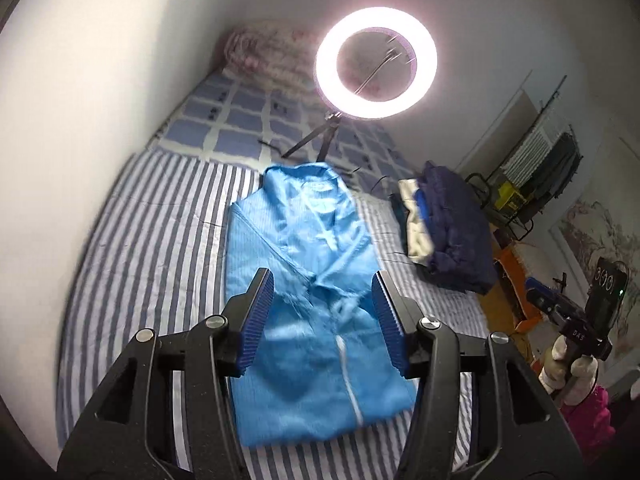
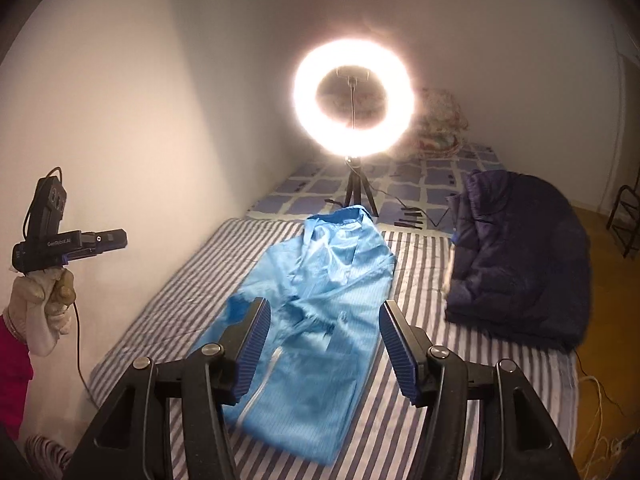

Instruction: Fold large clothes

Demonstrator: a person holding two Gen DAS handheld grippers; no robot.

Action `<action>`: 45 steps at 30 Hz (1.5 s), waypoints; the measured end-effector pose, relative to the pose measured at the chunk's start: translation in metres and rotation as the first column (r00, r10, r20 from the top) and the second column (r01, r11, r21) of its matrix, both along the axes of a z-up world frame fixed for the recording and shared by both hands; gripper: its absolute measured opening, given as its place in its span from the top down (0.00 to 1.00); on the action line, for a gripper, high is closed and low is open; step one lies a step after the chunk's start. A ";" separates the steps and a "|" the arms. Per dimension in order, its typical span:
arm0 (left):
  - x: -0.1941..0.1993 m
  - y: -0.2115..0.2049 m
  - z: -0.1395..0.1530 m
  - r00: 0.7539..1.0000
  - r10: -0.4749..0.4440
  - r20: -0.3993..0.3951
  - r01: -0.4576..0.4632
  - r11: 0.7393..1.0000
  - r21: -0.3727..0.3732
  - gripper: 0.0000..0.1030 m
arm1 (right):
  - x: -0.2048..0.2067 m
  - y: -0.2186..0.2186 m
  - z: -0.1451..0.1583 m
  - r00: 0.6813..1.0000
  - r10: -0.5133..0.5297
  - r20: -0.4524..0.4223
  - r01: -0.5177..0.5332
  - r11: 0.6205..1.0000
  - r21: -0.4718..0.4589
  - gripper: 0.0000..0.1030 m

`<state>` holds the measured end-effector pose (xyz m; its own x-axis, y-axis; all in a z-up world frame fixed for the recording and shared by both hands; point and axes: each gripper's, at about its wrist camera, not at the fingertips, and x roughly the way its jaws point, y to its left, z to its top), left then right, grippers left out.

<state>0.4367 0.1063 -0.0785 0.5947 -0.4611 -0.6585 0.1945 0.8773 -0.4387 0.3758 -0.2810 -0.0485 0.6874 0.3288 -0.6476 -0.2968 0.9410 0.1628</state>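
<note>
A light blue zip-front garment (image 1: 308, 304) lies lengthwise on the striped bed sheet (image 1: 160, 240), sleeves folded in across its front, collar at the far end. It also shows in the right wrist view (image 2: 320, 308). My left gripper (image 1: 323, 300) is open and empty, held above the garment's middle. My right gripper (image 2: 325, 330) is open and empty, also above the garment. The left gripper shows from the side in the right wrist view (image 2: 96, 242), held in a gloved hand at the left. The right gripper shows in the left wrist view (image 1: 560, 308) at the far right.
A lit ring light (image 1: 376, 62) on a small tripod (image 2: 358, 192) stands on the bed beyond the collar. A stack of folded dark navy clothes (image 2: 520, 256) sits to the right of the garment. A floral bundle (image 1: 264, 52) lies at the head. A wall runs along the left.
</note>
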 end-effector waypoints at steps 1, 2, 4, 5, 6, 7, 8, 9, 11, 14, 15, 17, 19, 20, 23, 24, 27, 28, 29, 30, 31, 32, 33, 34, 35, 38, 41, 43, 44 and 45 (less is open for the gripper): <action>0.023 -0.001 -0.012 1.000 -0.004 -0.015 0.004 1.000 0.015 0.49 | 0.023 0.001 -0.009 1.000 0.007 -0.011 -0.007 1.000 0.001 0.43; 0.040 -0.003 -0.022 1.000 -0.007 -0.024 0.008 1.000 0.025 0.49 | 0.033 0.002 -0.014 1.000 0.010 -0.016 -0.010 1.000 0.003 0.43; 0.077 -0.004 -0.046 0.999 -0.011 -0.049 0.013 0.999 0.034 0.49 | 0.080 0.005 -0.035 0.999 0.017 -0.036 -0.016 1.000 0.005 0.43; 0.098 -0.004 -0.059 0.998 -0.010 -0.066 0.012 0.999 0.030 0.49 | 0.093 0.006 -0.043 0.999 0.017 -0.041 -0.017 1.000 0.006 0.43; 0.119 -0.004 -0.073 0.996 -0.010 -0.086 0.012 1.000 0.023 0.49 | 0.121 0.007 -0.056 0.998 0.018 -0.052 -0.018 1.000 0.011 0.43; 0.135 -0.004 -0.083 0.995 -0.011 -0.098 0.013 1.000 0.017 0.49 | 0.139 0.008 -0.068 0.998 0.015 -0.060 -0.015 1.000 0.014 0.43; 0.153 -0.005 -0.096 0.994 -0.011 -0.110 0.012 1.000 0.013 0.49 | 0.156 0.007 -0.076 0.998 0.013 -0.069 -0.012 1.000 0.020 0.42; 0.170 -0.005 -0.108 0.993 -0.010 -0.119 0.012 1.000 0.011 0.49 | 0.175 0.006 -0.088 0.997 0.012 -0.081 -0.010 1.000 0.029 0.41; 0.200 -0.007 -0.128 0.991 -0.014 -0.136 0.013 1.000 -0.011 0.49 | 0.212 0.005 -0.112 0.994 0.004 -0.105 -0.001 0.999 0.035 0.39; 0.242 -0.010 -0.156 0.986 -0.008 -0.166 0.001 0.999 -0.042 0.49 | 0.255 0.004 -0.143 0.990 -0.009 -0.141 0.013 0.999 0.029 0.38; 0.257 -0.012 -0.164 0.984 -0.002 -0.176 -0.007 0.999 -0.052 0.49 | 0.265 0.004 -0.150 0.989 -0.012 -0.150 0.017 0.999 0.028 0.38; 0.279 -0.013 -0.175 0.982 0.000 -0.186 -0.016 0.996 -0.086 0.49 | 0.285 0.002 -0.163 0.986 -0.014 -0.164 0.021 0.999 0.039 0.37; 0.302 -0.017 -0.187 0.979 0.004 -0.204 -0.029 0.992 -0.122 0.48 | 0.304 0.002 -0.174 0.985 -0.008 -0.172 0.019 0.998 0.067 0.34; 0.314 -0.020 -0.195 0.976 0.010 -0.216 -0.039 0.991 -0.131 0.45 | 0.316 0.002 -0.180 0.984 -0.004 -0.177 0.019 0.996 0.086 0.33; 0.335 -0.029 -0.206 0.975 0.001 -0.224 -0.034 0.990 -0.140 0.44 | 0.334 0.004 -0.189 0.983 0.001 -0.182 0.022 0.992 0.123 0.31; 0.342 -0.034 -0.210 0.974 -0.006 -0.228 -0.026 0.990 -0.137 0.44 | 0.342 0.004 -0.193 0.983 0.002 -0.184 0.024 0.990 0.141 0.30; 0.358 -0.046 -0.219 0.973 -0.020 -0.231 -0.007 0.993 -0.115 0.44 | 0.363 0.008 -0.207 0.980 -0.007 -0.199 0.042 0.984 0.171 0.30; 0.363 -0.048 -0.221 0.974 -0.018 -0.227 -0.006 0.995 -0.104 0.44 | 0.367 0.010 -0.211 0.979 -0.008 -0.204 0.045 0.983 0.179 0.30; 0.368 -0.050 -0.224 0.974 -0.014 -0.226 -0.008 0.995 -0.096 0.44 | 0.373 0.012 -0.215 0.978 -0.007 -0.209 0.047 0.981 0.187 0.30; 0.372 -0.052 -0.227 0.973 -0.012 -0.230 -0.010 0.996 -0.094 0.44 | 0.378 0.015 -0.219 0.977 -0.003 -0.212 0.044 0.981 0.189 0.30; 0.375 -0.053 -0.229 0.972 -0.013 -0.236 -0.010 0.995 -0.097 0.44 | 0.382 0.018 -0.222 0.976 0.000 -0.216 0.041 0.981 0.187 0.30; 0.379 -0.055 -0.233 0.969 -0.019 -0.245 -0.007 0.995 -0.103 0.44 | 0.386 0.021 -0.226 0.975 0.004 -0.222 0.037 0.982 0.184 0.30; 0.381 -0.057 -0.235 0.968 -0.026 -0.250 0.000 0.995 -0.104 0.44 | 0.391 0.026 -0.231 0.972 0.010 -0.234 0.032 0.984 0.176 0.30; 0.383 -0.059 -0.237 0.968 -0.030 -0.249 0.005 0.995 -0.100 0.44 | 0.394 0.030 -0.235 0.969 0.014 -0.247 0.028 0.985 0.169 0.30; 0.384 -0.062 -0.238 0.968 -0.035 -0.248 0.012 0.996 -0.093 0.47 | 0.398 0.033 -0.240 0.966 0.019 -0.259 0.023 0.987 0.160 0.30; 0.385 -0.068 -0.234 0.971 -0.052 -0.233 0.030 0.995 -0.098 0.94 | 0.403 0.045 -0.249 0.958 0.029 -0.286 0.007 0.992 0.123 0.46; 0.379 -0.075 -0.218 0.984 -0.052 -0.173 0.040 0.997 -0.072 0.97 | 0.402 0.055 -0.250 0.956 0.032 -0.291 -0.004 0.995 0.097 0.76; 0.373 -0.078 -0.208 0.987 -0.055 -0.149 0.045 0.997 -0.065 0.99 | 0.396 0.058 -0.245 0.962 0.038 -0.271 -0.017 0.997 0.079 0.89; 0.370 -0.081 -0.201 0.989 -0.057 -0.136 0.050 0.997 -0.054 0.99 | 0.393 0.060 -0.241 0.965 0.043 -0.260 -0.026 0.997 0.071 0.90; 0.365 -0.083 -0.194 0.991 -0.057 -0.120 0.052 0.998 -0.044 0.99 | 0.389 0.061 -0.235 0.968 0.046 -0.248 -0.031 0.998 0.063 0.92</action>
